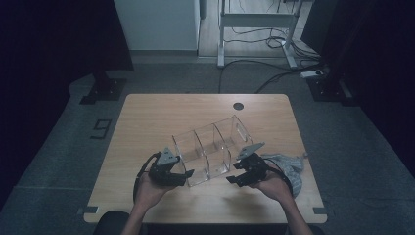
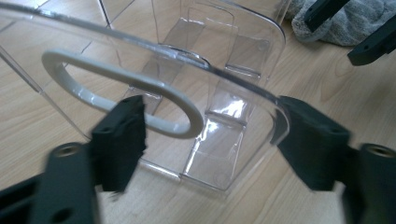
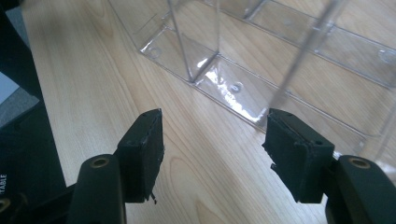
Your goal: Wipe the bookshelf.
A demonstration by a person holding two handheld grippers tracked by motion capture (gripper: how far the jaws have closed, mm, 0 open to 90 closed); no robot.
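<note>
Two tools flank the clear divided organizer [image 1: 210,149] lying near the middle of the bench [image 1: 147,117]. The left tool [image 1: 182,174] straddles its near-left end wall, jaws apart, not yet pinching; the right tool [image 1: 234,179] gapes empty beside the near-right corner. Best centre each wall between the pads before closing, avoiding the grey cloth [image 1: 288,166].

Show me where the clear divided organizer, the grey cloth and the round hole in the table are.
clear divided organizer [image 1: 211,147], high view, on its middle divider wall.
grey cloth [image 1: 289,165], high view, on its bunched top beside the right hand.
round hole [image 1: 238,105], high view, at its dark centre near the table's far edge.
</note>
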